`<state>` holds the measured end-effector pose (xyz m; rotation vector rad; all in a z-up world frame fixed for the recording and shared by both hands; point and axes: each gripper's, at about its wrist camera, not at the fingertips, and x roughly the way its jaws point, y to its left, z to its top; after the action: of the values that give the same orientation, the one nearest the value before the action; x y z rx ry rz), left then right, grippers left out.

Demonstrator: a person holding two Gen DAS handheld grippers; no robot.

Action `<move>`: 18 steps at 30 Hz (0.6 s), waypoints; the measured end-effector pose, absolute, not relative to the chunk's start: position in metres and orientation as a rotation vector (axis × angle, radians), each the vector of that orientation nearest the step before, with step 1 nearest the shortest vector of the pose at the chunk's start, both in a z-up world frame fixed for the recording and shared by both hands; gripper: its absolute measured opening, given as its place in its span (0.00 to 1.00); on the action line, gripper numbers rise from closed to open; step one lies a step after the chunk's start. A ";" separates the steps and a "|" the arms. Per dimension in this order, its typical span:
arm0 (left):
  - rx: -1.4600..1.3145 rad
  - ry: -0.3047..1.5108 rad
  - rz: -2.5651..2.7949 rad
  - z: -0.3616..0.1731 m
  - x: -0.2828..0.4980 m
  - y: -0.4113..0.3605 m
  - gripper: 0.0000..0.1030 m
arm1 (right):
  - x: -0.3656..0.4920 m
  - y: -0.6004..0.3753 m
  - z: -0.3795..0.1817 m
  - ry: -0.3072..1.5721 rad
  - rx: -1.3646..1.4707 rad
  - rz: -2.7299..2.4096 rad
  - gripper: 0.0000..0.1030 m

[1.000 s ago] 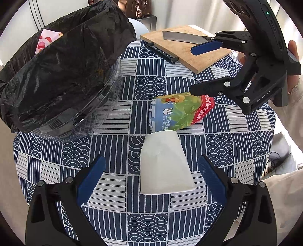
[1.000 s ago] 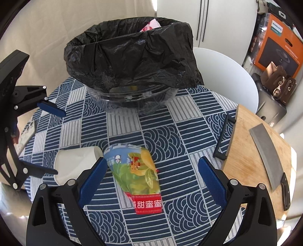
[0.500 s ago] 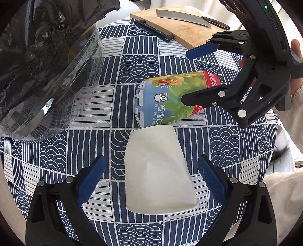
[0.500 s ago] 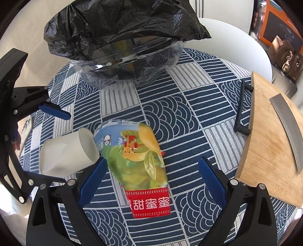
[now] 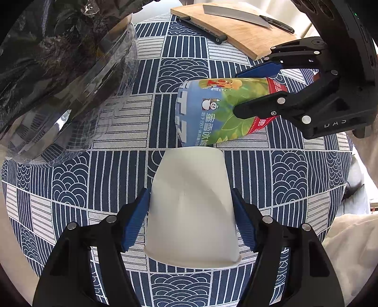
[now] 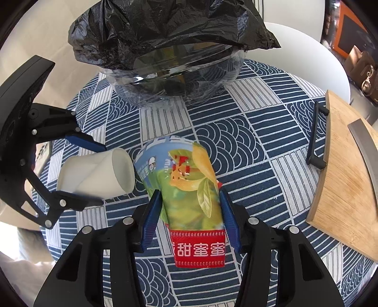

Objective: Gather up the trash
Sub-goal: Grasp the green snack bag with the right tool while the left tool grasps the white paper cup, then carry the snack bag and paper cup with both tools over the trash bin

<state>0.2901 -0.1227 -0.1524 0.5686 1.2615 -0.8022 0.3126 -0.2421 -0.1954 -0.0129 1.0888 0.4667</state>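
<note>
— Grippers are counted as 2: the left gripper [image 5: 191,213] and the right gripper [image 6: 191,216], each with 2 blue pads. What is seen between them?

— 2 cups are counted, both lying on their sides on the patterned tablecloth [image 5: 70,193]. A white paper cup [image 5: 191,207] is bracketed by the left gripper; its jaws are closing, and the blue pads are seen against the cup's 2 side walls, so the cup is taken as gripped. Its wide rim lies at the near end, its narrower base at the far end.

— And the other cup?

— A printed drink cup [image 6: 189,193], green and blue with a red band, is clasped by the right gripper, whose jaws are also closing. The pads are pressed on its flattened middle; the red band lies nearest that camera and the open mouth points far, toward the bin. The 2 cups are touching or nearly so: in the right wrist view the white cup's base is seen just left of the printed cup's mouth.

— What else is counted?

— 1 clear bin [image 6: 170,78] lined with 1 black bag [image 6: 153,28] is seen at the far side of the table, apart from both cups. 1 wooden cutting board [image 6: 347,172] is seen at the far right, with 1 cleaver [image 5: 234,15] laid on it. 1 white chair [image 6: 314,59] is seen behind the table.
</note>
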 end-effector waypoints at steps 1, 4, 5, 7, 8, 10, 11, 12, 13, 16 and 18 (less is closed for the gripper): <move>0.569 1.260 -0.800 -0.150 0.289 -0.123 0.67 | 0.311 -0.243 -0.193 1.087 -0.015 0.468 0.44; 0.553 1.256 -0.800 -0.142 0.288 -0.118 0.67 | 0.304 -0.248 -0.186 1.076 -0.023 0.468 0.44; 0.548 1.254 -0.799 -0.138 0.286 -0.112 0.67 | 0.303 -0.249 -0.184 1.072 -0.023 0.468 0.44; 0.542 1.253 -0.798 -0.136 0.282 -0.109 0.67 | 0.301 -0.250 -0.179 1.062 -0.023 0.470 0.44; 0.543 1.253 -0.793 -0.135 0.280 -0.107 0.67 | 0.299 -0.251 -0.177 1.055 -0.025 0.468 0.44; 0.542 1.257 -0.784 -0.135 0.273 -0.102 0.67 | 0.296 -0.250 -0.173 1.046 -0.028 0.469 0.44; 0.542 1.258 -0.777 -0.134 0.270 -0.100 0.67 | 0.294 -0.250 -0.170 1.041 -0.032 0.468 0.44; 0.540 1.259 -0.769 -0.133 0.267 -0.097 0.67 | 0.292 -0.251 -0.169 1.038 -0.035 0.468 0.44; 0.537 1.261 -0.763 -0.132 0.263 -0.095 0.67 | 0.290 -0.251 -0.167 1.035 -0.039 0.469 0.44; 0.525 1.260 -0.742 -0.128 0.256 -0.087 0.67 | 0.284 -0.250 -0.161 1.025 -0.050 0.471 0.44; 0.515 1.257 -0.727 -0.125 0.251 -0.081 0.67 | 0.280 -0.249 -0.158 1.019 -0.055 0.474 0.44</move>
<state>0.2510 -0.0808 -0.1253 0.5150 1.2574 -0.7269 0.2801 -0.2485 -0.1581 -0.0554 1.0186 0.4743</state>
